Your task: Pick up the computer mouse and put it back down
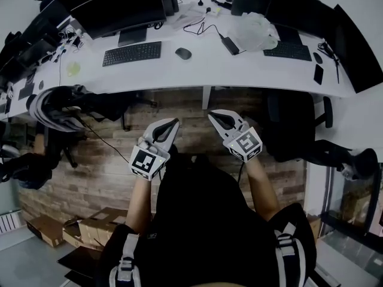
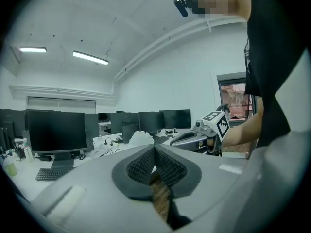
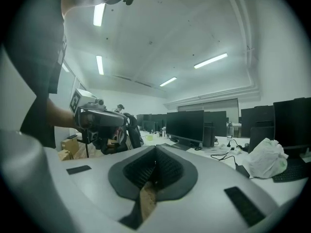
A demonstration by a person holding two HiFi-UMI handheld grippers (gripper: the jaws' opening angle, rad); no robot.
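Observation:
A dark computer mouse (image 1: pixel 183 53) lies on the white desk (image 1: pixel 197 70), just right of a black keyboard (image 1: pixel 131 53). Both grippers hang over the wooden floor, well short of the desk edge and apart from the mouse. My left gripper (image 1: pixel 175 123) is shut with nothing between its jaws, and its tips meet in the left gripper view (image 2: pixel 154 149). My right gripper (image 1: pixel 211 116) is shut and empty too, its pads (image 3: pixel 156 165) closed together in the right gripper view. The two tips point toward each other.
Monitors (image 1: pixel 122 8) line the back of the desk, with cables, a white plastic bag (image 1: pixel 256 30) and a second keyboard (image 1: pixel 287 51). Office chairs (image 1: pixel 57 106) stand under the desk at left and right. Cardboard boxes (image 1: pixel 90 229) sit on the floor at lower left.

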